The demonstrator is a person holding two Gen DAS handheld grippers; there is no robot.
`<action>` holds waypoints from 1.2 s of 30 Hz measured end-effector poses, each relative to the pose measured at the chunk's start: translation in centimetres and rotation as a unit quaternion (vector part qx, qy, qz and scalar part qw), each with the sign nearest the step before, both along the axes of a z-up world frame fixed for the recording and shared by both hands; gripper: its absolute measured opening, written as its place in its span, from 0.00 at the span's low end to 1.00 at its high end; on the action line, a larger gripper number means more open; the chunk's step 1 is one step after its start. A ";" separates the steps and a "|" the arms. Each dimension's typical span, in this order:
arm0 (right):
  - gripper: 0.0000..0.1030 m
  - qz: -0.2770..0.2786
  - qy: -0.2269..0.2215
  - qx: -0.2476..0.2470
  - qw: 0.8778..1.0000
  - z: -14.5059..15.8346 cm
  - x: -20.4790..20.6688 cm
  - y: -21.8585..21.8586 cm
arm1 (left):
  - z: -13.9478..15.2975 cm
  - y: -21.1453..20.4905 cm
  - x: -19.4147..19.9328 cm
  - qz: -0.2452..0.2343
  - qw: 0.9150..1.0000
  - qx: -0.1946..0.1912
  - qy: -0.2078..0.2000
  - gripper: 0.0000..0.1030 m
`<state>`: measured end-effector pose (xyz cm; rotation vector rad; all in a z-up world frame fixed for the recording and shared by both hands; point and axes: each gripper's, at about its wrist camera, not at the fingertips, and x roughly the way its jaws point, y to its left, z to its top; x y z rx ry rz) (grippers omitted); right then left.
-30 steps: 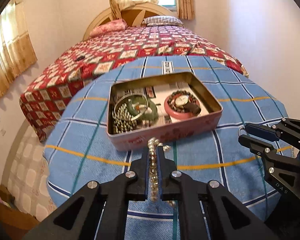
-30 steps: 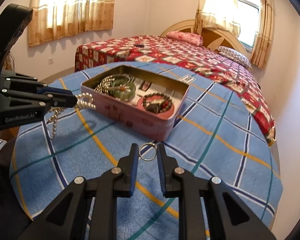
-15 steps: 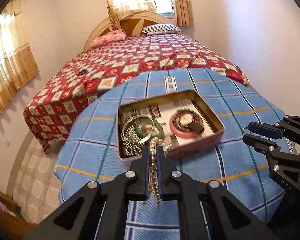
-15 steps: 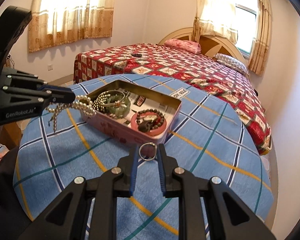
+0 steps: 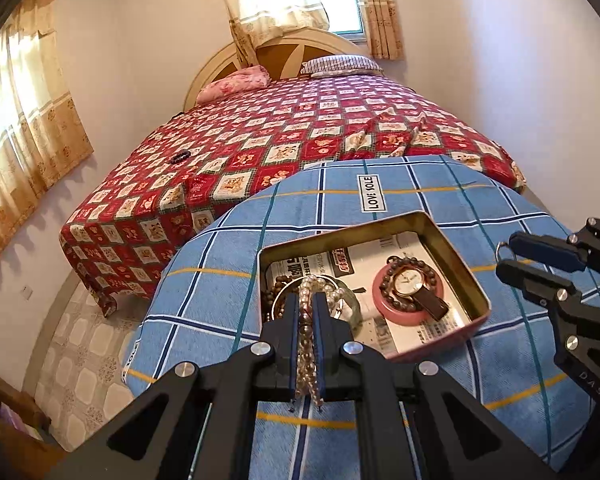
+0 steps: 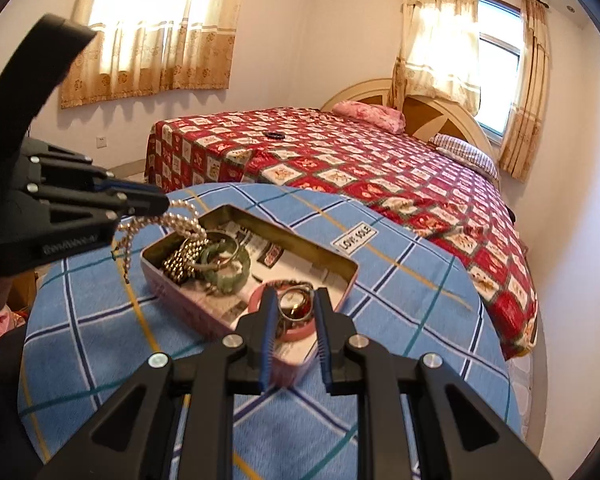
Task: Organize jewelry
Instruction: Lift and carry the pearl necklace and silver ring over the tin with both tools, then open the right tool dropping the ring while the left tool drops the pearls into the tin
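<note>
Left wrist view: left gripper (image 5: pixel 306 300) low centre of frame, jaws clamped on a pearl necklace (image 5: pixel 307 344). The strand runs lengthwise between the pads, a bunch of pearls spilling past the tips, over the near left corner of the tin (image 5: pixel 456 256). The tin, open, lined with printed paper, sits centre right on the blue checked worktop (image 5: pixel 228 280). Inside, right half: a pink round dish (image 5: pixel 382 300) carrying a watch (image 5: pixel 410 286) ringed by a dark bead bracelet (image 5: pixel 392 270). Left half is mostly hidden behind the jaws. Right gripper (image 5: pixel 508 258) enters from the right edge, beside the tin's far right corner, a metal ring (image 5: pixel 501 249) at its tips. Red patterned bed (image 5: pixel 300 136) fills the upper middle.

Right wrist view: right gripper (image 6: pixel 294 308) low centre, jaws closed on the metal ring (image 6: pixel 296 307), which stands upright between the pads near the tips. Ring hangs over the tin's (image 6: pixel 336 258) near end, directly above the pink dish (image 6: pixel 260 298). Left gripper (image 6: pixel 162 202) comes in from mid left; pearl necklace (image 6: pixel 180 220) droops from its tips in loops over the tin's left end, where a green bangle (image 6: pixel 224 266) lies. Whether the pearls touch the contents, cannot tell.
</note>
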<state>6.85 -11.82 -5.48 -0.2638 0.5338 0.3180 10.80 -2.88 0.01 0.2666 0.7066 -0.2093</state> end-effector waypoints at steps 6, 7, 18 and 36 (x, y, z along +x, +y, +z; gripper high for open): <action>0.20 0.002 0.001 -0.005 1.000 -0.1 1.8 0.5 | -0.5 -0.2 1.5 0.000 1.000 0.006 0.005 0.06; 0.20 0.002 0.001 -0.008 1.000 -0.2 2.2 0.6 | -0.5 -0.2 1.7 0.000 1.000 0.008 0.005 0.06; 0.20 -0.001 0.010 -0.006 1.000 -0.6 4.5 1.1 | -1.1 -0.1 3.7 0.006 1.000 0.012 0.010 0.06; 0.52 -0.026 0.027 -0.010 0.999 -2.9 6.1 1.1 | -2.8 0.5 4.7 0.034 0.999 0.012 0.035 0.59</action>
